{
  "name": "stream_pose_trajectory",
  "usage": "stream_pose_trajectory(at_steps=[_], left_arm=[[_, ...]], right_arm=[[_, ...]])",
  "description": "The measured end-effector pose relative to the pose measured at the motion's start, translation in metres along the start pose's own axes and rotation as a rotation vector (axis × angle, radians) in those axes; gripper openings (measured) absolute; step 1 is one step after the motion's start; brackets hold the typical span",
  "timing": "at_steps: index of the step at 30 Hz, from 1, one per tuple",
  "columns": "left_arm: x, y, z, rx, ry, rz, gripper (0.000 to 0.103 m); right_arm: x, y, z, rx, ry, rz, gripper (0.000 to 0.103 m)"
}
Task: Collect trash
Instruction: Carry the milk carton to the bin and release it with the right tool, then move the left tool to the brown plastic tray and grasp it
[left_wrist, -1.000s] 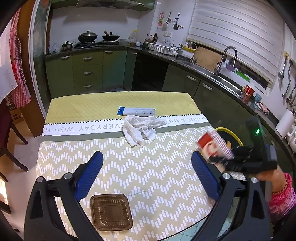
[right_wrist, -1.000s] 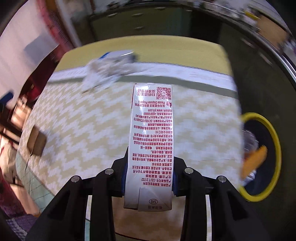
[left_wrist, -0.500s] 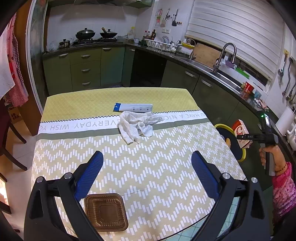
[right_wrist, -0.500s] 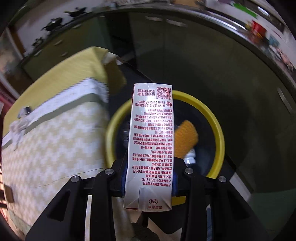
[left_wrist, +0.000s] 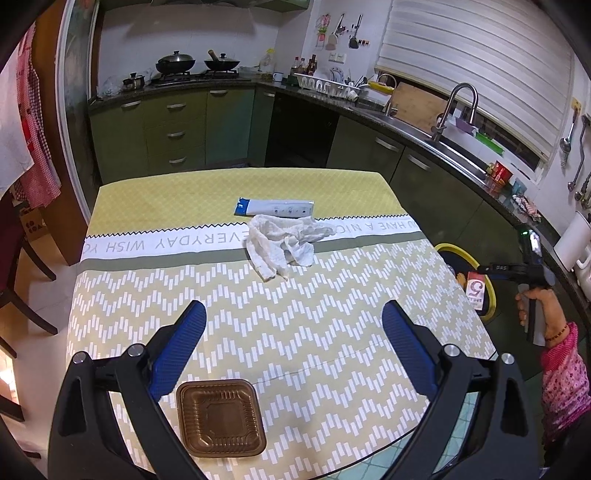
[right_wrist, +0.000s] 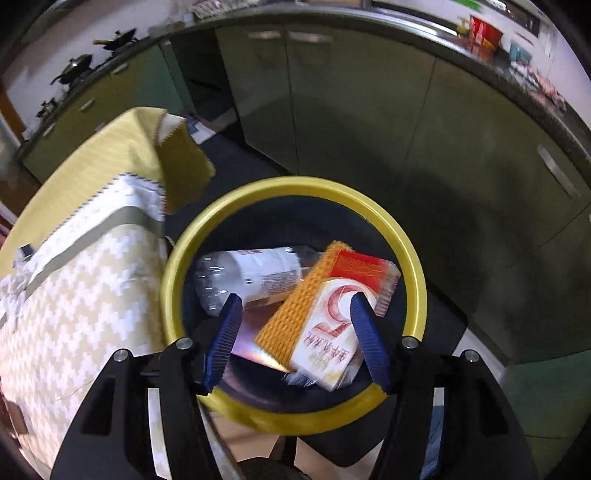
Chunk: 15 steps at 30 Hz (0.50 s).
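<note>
My right gripper (right_wrist: 294, 301) hangs over a black bin with a yellow rim (right_wrist: 184, 251), its jaws opening with nothing pressed between the pads. The red-and-white drink carton (right_wrist: 332, 325) is free of them and lies tilted in the bin on an orange knitted piece (right_wrist: 303, 299), next to a clear plastic bottle (right_wrist: 255, 273). In the left wrist view the carton (left_wrist: 474, 290) shows just under the right gripper (left_wrist: 495, 267), over the bin (left_wrist: 491, 291). My left gripper (left_wrist: 293, 310) is open above the table, empty. A brown plastic tray (left_wrist: 221, 417), a crumpled white cloth (left_wrist: 284, 243) and a blue-and-white tube (left_wrist: 275, 207) lie on the table.
The table (left_wrist: 295, 332) has a yellow zigzag cloth, and the bin stands on the floor off its right edge. Green cabinets and a counter with a sink (left_wrist: 454, 147) run behind and to the right. A dark chair (left_wrist: 14, 266) is at the left.
My right gripper swung from over the table to above the bin, then opened and let go of the carton, which dropped into the bin. The left gripper stayed put.
</note>
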<state>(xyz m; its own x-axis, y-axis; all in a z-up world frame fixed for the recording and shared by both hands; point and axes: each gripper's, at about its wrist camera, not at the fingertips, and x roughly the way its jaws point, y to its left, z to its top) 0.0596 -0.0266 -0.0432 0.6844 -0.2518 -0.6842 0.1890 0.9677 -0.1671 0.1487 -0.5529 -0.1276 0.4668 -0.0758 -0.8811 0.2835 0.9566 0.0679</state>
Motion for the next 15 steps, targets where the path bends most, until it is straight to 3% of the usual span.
stream_pose_trajectory(at_steps=[9,15], left_arm=[[0.000,0.008,-0.010,-0.015,0.041,0.034,0.093],[0.006,0.026,-0.025,-0.066,0.116,0.137,0.096]], right_arm=[[-0.053,0.054,-0.030,-0.126,-0.074,0.087,0.064],[-0.062,0.088,-0.042,-0.206,-0.074,0.146,0.065]])
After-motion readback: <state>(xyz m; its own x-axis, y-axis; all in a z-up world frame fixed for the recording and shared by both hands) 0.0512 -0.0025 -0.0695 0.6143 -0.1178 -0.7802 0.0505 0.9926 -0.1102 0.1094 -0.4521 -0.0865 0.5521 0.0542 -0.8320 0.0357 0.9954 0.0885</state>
